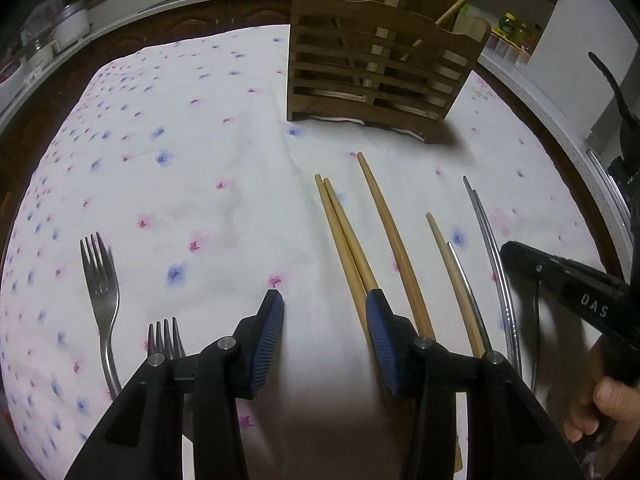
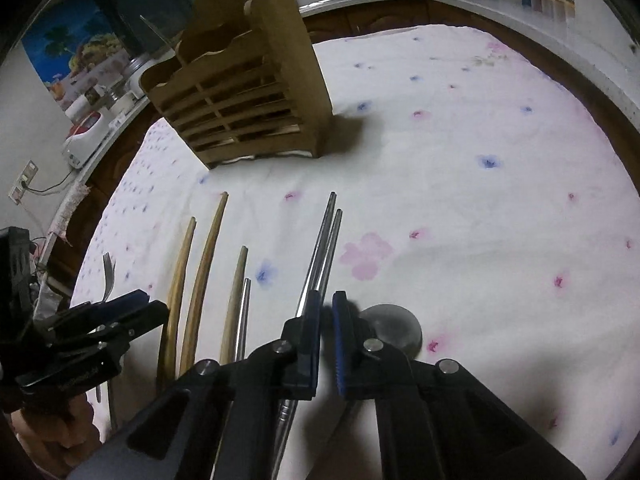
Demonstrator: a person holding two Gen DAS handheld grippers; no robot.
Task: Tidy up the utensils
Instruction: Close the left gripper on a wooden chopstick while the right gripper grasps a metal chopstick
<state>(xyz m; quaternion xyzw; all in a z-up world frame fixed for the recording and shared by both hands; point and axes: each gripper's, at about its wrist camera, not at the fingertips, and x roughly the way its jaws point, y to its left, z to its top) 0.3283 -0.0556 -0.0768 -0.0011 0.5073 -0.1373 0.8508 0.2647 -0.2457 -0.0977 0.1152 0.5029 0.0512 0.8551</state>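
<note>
While the left tool (image 1: 325,300) gapes empty, the right tool (image 2: 329,308) sits closed on the flowered cloth (image 1: 200,140).

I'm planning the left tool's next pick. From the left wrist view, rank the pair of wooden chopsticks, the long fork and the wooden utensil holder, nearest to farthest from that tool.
1. Pair of wooden chopsticks: at the left tool, passing under its right finger.
2. Long fork: off to the left on the floral cloth.
3. Wooden utensil holder: at the far end, standing upright.
</note>
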